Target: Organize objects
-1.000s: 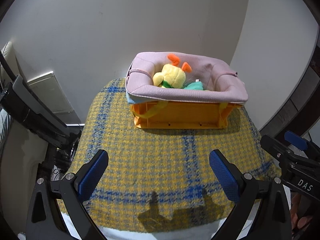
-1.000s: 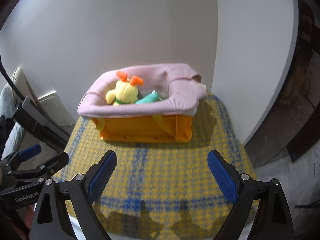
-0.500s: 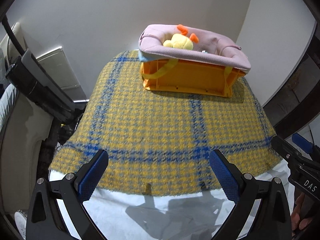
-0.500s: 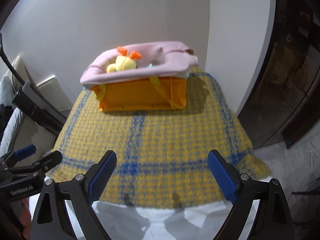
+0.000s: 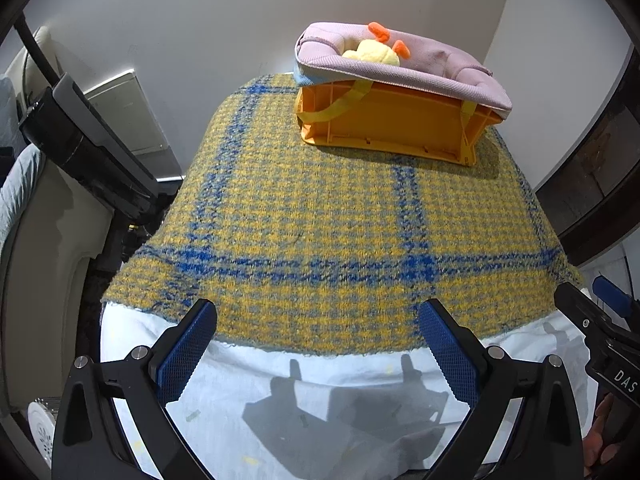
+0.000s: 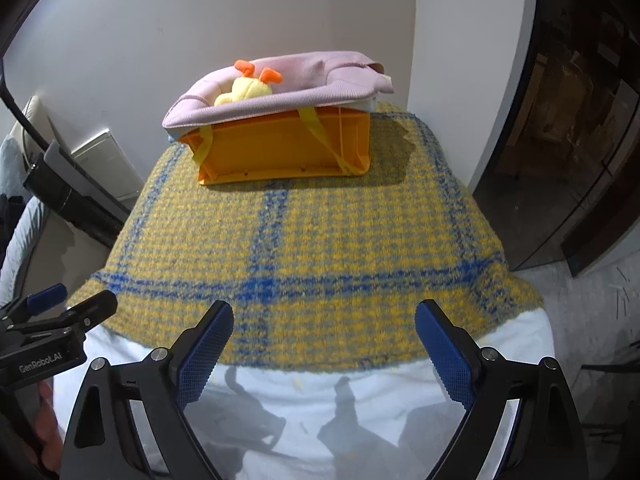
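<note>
An orange plastic crate (image 5: 394, 120) (image 6: 280, 148) stands at the far end of a yellow-and-blue plaid cloth (image 5: 340, 216) (image 6: 304, 248). A pink knitted fabric (image 5: 432, 70) (image 6: 320, 76) drapes over its rim. A yellow plush toy with orange ears (image 5: 374, 52) (image 6: 250, 88) lies inside. My left gripper (image 5: 320, 316) hangs open over the cloth's near edge, with nothing between its blue pads. My right gripper (image 6: 324, 320) is open too, empty, beside the left one and well short of the crate.
A white sheet (image 5: 300, 400) (image 6: 320, 412) shows under the cloth at the front. A dark bar-shaped device (image 5: 88, 148) leans at the left. White walls (image 5: 200, 20) close the back; a dark wooden panel (image 6: 580, 120) stands to the right.
Both grippers have drawn back from the crate and tilted further down. The crate now sits higher and smaller in both views, and the white sheet has come into view.
</note>
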Available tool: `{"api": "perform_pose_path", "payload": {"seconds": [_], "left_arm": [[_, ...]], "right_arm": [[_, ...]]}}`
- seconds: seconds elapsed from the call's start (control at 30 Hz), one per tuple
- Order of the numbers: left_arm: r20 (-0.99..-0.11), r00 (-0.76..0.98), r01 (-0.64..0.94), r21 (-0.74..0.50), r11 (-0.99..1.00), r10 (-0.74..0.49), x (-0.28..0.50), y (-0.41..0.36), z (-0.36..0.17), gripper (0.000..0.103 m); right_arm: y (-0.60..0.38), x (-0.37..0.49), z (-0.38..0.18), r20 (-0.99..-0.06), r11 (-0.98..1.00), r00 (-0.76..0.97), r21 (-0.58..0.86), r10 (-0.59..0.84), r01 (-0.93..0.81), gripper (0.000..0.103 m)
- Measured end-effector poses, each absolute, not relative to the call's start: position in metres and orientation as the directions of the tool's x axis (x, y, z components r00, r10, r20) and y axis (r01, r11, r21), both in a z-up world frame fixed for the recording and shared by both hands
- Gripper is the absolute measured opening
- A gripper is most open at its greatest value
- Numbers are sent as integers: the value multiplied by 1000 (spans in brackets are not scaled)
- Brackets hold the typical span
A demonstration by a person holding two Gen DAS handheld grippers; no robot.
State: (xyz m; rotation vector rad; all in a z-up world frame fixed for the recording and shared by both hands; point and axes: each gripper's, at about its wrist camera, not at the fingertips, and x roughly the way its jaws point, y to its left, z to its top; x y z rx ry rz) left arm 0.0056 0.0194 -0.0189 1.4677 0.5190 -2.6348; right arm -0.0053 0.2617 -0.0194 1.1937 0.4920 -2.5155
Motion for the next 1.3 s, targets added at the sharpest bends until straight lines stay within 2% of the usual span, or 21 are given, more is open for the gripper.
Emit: {"api": "perform_pose_path", "payload": {"seconds": [1.3], "left_arm": [[-851, -515, 203, -236, -950, 102, 6, 26, -24, 103]], "right_arm": [[269, -5, -23, -803, -895, -581, -159, -128, 417, 92]]}}
